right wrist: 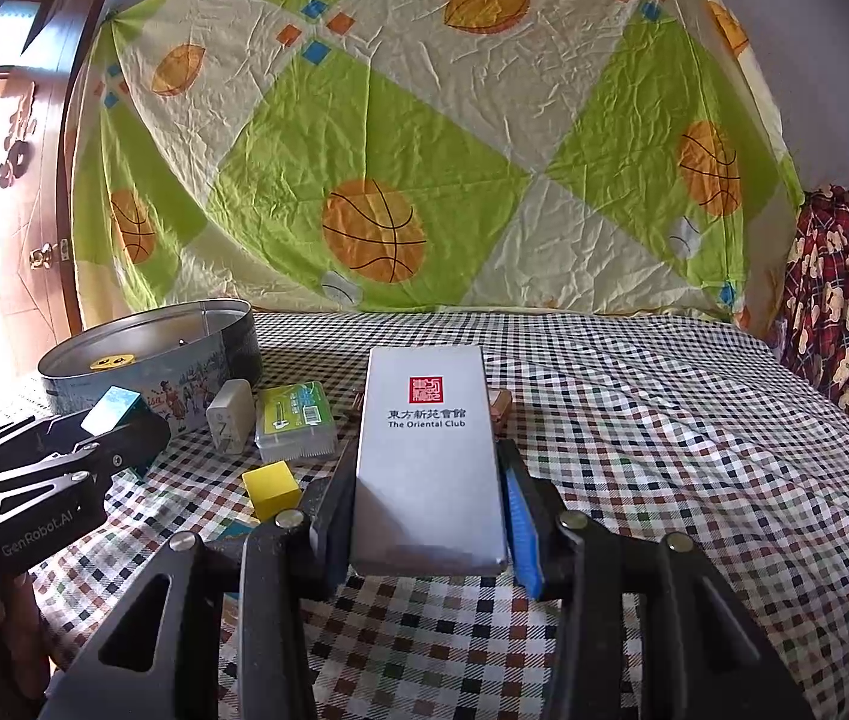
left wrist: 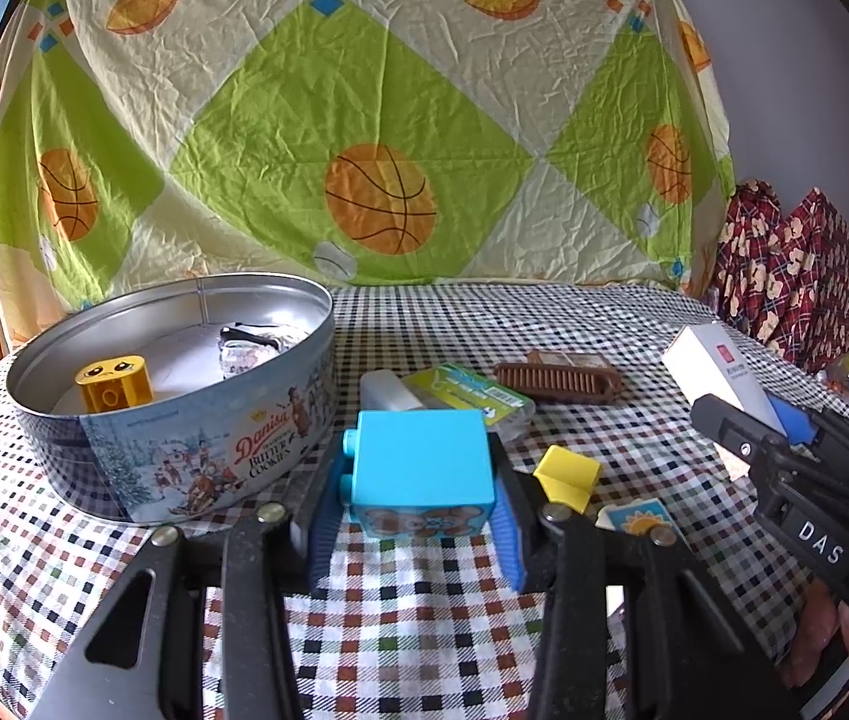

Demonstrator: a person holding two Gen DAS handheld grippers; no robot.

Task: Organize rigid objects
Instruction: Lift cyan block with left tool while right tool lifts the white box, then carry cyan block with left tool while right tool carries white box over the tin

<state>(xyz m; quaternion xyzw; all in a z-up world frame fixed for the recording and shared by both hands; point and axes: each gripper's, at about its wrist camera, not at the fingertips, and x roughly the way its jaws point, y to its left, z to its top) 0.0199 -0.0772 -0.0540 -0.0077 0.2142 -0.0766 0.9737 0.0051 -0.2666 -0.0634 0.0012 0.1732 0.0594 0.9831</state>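
My left gripper (left wrist: 418, 510) is shut on a light blue toy block (left wrist: 424, 462) with studs on its left side and a bear picture on its near face, held just right of an open round cookie tin (left wrist: 196, 438). Inside the tin lie a yellow face block (left wrist: 115, 387) and a crumpled foil piece (left wrist: 256, 345). My right gripper (right wrist: 427, 510) is shut on a tall white box (right wrist: 430, 450) printed "The Oriental Club", held above the checked cloth. In the right wrist view the left gripper (right wrist: 118, 435) with the blue block (right wrist: 112, 405) is at the left, in front of the tin (right wrist: 154, 360).
On the checked cloth (left wrist: 424, 612) lie a yellow cube (left wrist: 568, 477), a sun-picture card (left wrist: 640, 519), a clear box with a green label (left wrist: 472, 393), a white adapter (right wrist: 229, 417) and a brown comb (left wrist: 556, 381). A basketball-print sheet (left wrist: 364, 120) hangs behind; red plaid fabric (left wrist: 790, 276) lies at right.
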